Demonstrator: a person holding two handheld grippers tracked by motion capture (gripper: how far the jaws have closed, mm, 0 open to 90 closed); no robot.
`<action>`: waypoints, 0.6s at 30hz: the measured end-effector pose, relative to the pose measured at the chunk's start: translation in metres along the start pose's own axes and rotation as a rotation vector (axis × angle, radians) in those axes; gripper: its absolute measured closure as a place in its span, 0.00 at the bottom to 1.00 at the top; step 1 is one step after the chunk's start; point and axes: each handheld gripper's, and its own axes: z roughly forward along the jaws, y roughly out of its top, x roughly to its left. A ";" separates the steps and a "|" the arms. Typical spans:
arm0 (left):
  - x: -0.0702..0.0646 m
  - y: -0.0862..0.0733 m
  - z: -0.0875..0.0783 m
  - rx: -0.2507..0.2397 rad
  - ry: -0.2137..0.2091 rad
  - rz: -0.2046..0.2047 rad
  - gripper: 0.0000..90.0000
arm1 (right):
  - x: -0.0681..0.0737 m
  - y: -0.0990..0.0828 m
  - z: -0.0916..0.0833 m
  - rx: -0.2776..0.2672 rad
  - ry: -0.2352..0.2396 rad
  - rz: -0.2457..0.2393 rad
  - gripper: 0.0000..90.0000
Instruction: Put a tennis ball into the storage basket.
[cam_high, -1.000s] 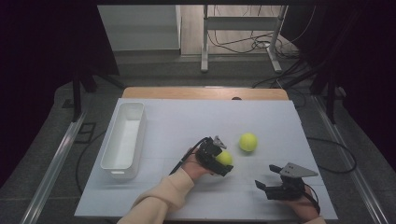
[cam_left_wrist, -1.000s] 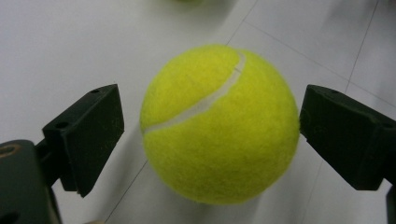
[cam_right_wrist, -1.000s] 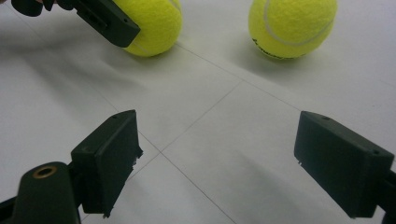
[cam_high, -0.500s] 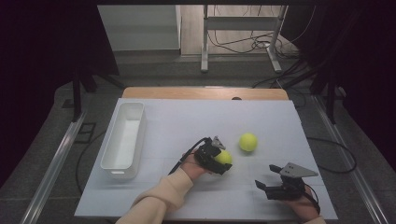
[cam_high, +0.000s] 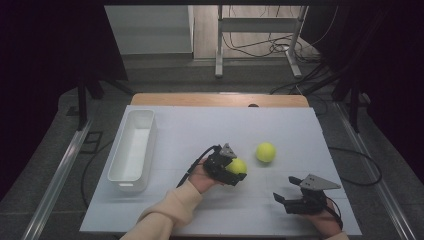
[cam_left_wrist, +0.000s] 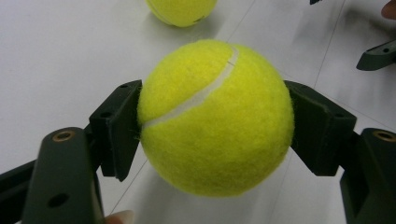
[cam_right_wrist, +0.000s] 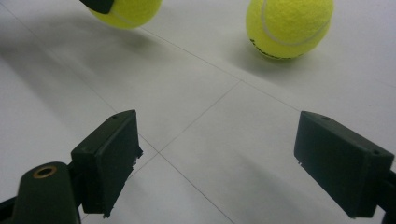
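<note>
A: Listing item one: left gripper (cam_high: 235, 171), jaws pinching a yellow tennis ball (cam_left_wrist: 215, 116) from both sides, pads flat against the felt, white seam running diagonally across the face. They have just been closing, with the ball between them.

B: Location of that ball?

A: Near the middle of the white worktop (cam_high: 200, 130), at the tip of the left gripper, low over the surface; whether it rests on it I cannot tell.

B: Item two?

A: Second tennis ball (cam_high: 266, 152), loose on the worktop, lying at about two o'clock from the held ball and near it, not touching.

B: Item three?

A: Right gripper (cam_high: 283, 192), jaws spread wide with bare worktop between them. The loose ball sits at about eleven o'clock from it.

B: Item four?

A: White rectangular bin (cam_high: 131, 177), long axis running twelve to six, at nine o'clock from the held ball and well apart. My judgement: the left hand is the nearer one for carrying the ball across to it.
</note>
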 end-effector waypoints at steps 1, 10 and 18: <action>0.000 0.000 -0.002 -0.004 -0.001 -0.002 0.29 | 0.000 0.000 0.000 0.000 0.000 0.000 0.16; 0.004 -0.008 -0.013 -0.015 0.018 -0.017 0.29 | 0.000 0.000 0.000 -0.002 0.001 -0.001 0.16; 0.013 -0.012 -0.025 -0.032 0.039 -0.035 0.29 | 0.000 0.000 0.000 -0.002 0.003 -0.002 0.16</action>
